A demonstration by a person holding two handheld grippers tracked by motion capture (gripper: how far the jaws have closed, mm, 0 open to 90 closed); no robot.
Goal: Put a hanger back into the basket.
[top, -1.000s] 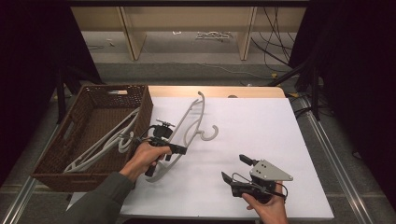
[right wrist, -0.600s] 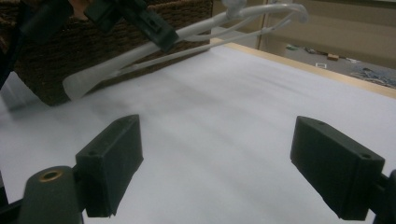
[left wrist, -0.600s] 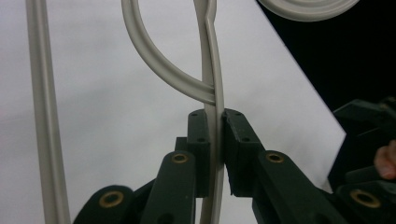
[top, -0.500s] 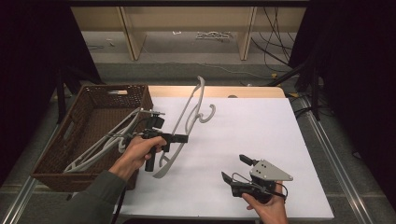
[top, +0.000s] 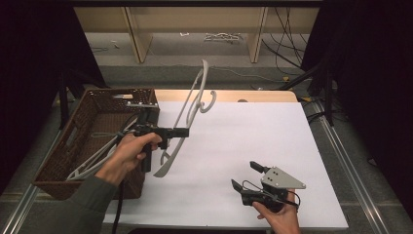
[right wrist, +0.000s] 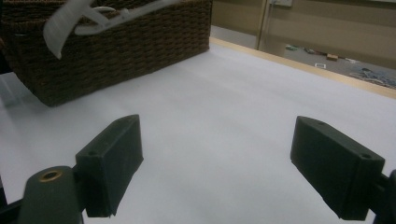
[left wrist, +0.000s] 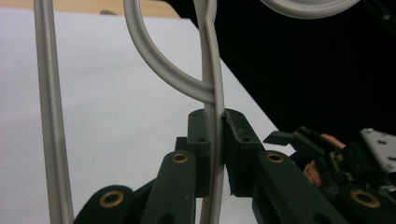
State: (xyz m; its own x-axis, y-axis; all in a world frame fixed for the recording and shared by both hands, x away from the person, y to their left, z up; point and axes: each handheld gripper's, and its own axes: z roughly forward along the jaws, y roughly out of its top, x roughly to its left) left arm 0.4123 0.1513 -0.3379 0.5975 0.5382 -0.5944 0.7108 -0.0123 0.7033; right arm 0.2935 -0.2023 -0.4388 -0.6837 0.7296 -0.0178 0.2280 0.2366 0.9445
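A pale grey plastic clothes hanger (top: 191, 102) hangs tilted in the air over the table's left part, its hook toward the far edge. My left gripper (top: 181, 131) is shut on the hanger's lower arm beside the brown wicker basket (top: 69, 141). In the left gripper view the black pads clamp the hanger's thin bar (left wrist: 215, 116), with the hook's curve above. My right gripper (top: 245, 176) rests low on the white table near the front right, jaws wide apart with nothing between them (right wrist: 217, 163). Another pale hanger (top: 95, 156) lies inside the basket.
The white sheet (top: 253, 131) covers the table between a wooden far edge and metal side rails. Dark curtains stand left and right. Shelving legs and cables lie on the floor beyond the table. The basket's front wall (right wrist: 116, 51) stands ahead of my right gripper.
My left hand has lifted the hanger off the table and swung it more upright, toward the basket. The right hand has stayed where it was.
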